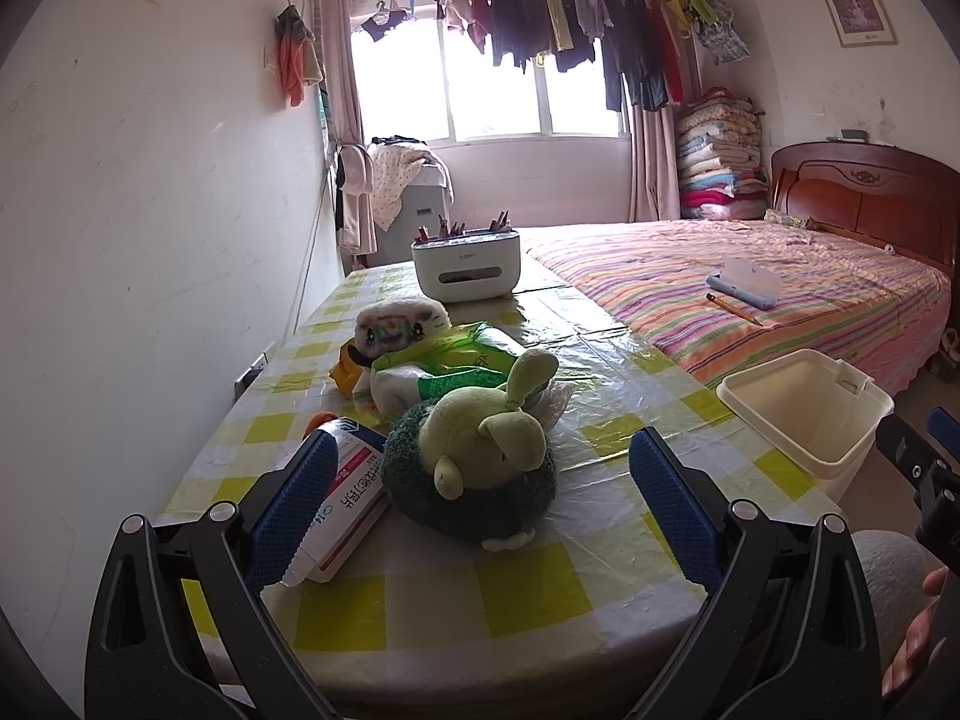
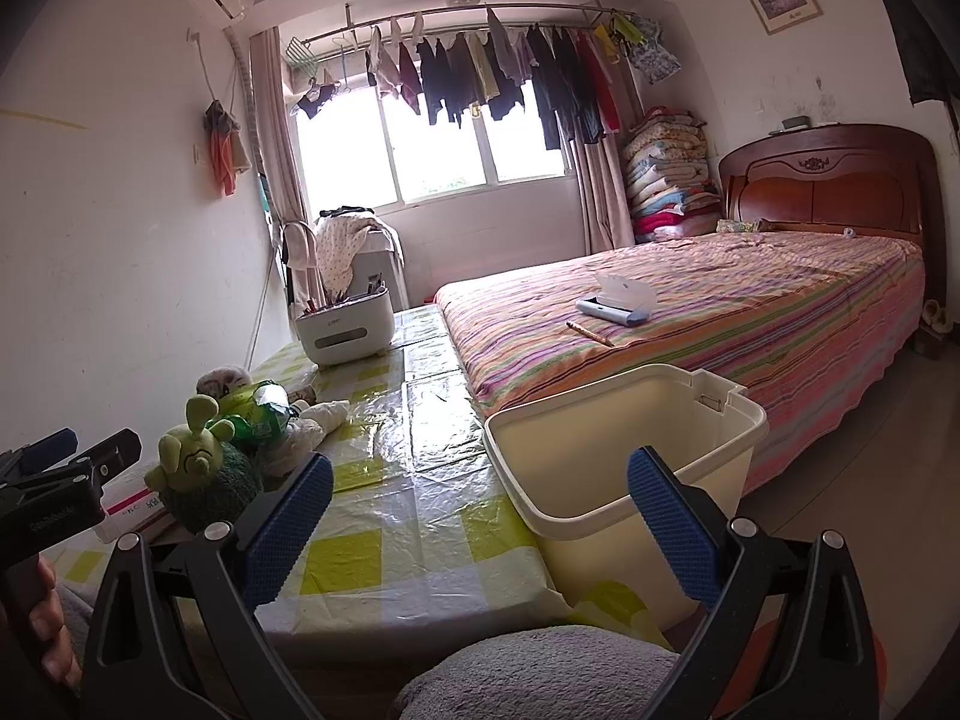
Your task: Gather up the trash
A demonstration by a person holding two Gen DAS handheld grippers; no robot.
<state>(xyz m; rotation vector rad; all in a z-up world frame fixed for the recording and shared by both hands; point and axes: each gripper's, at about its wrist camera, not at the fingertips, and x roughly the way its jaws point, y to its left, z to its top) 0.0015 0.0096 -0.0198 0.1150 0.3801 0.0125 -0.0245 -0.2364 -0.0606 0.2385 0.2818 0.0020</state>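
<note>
Bed: the wide bed (image 2: 720,312) with its pink-and-orange striped cover and carved dark wood headboard stood just beyond the cream bin, along the far right edge of the surface.
Surface: the surface (image 1: 528,594) under a glossy yellow-and-white checked plastic cloth carried all the small things; the bin sat just off its right edge.
Bin: the cream rectangular plastic bin (image 2: 600,516) stood open, with nothing visible inside it.
Left gripper: the left gripper (image 1: 480,498), black-framed with blue ribbed pads, hung to the left of the bin over the near end of the surface, its jaws spread wide and holding nothing, the plush between them in view.
Right gripper: the right gripper (image 2: 480,516) hung right in front of the bin, jaws wide apart and empty.
Organizer: the white rounded desk organizer (image 1: 465,267) holding pens stood at the far end of the surface, well beyond the bin.
Plush: the green stuffed toy (image 1: 474,468) on a dark green fuzzy base sat left of the bin.
Trash, wrapper: the crumpled green-and-white plastic packet (image 1: 444,369) lay left of the bin, just behind the plush.
Trash, box: the white-and-pink cardboard medicine box (image 1: 342,498) lay farthest left of the bin, touching the plush's base.
</note>
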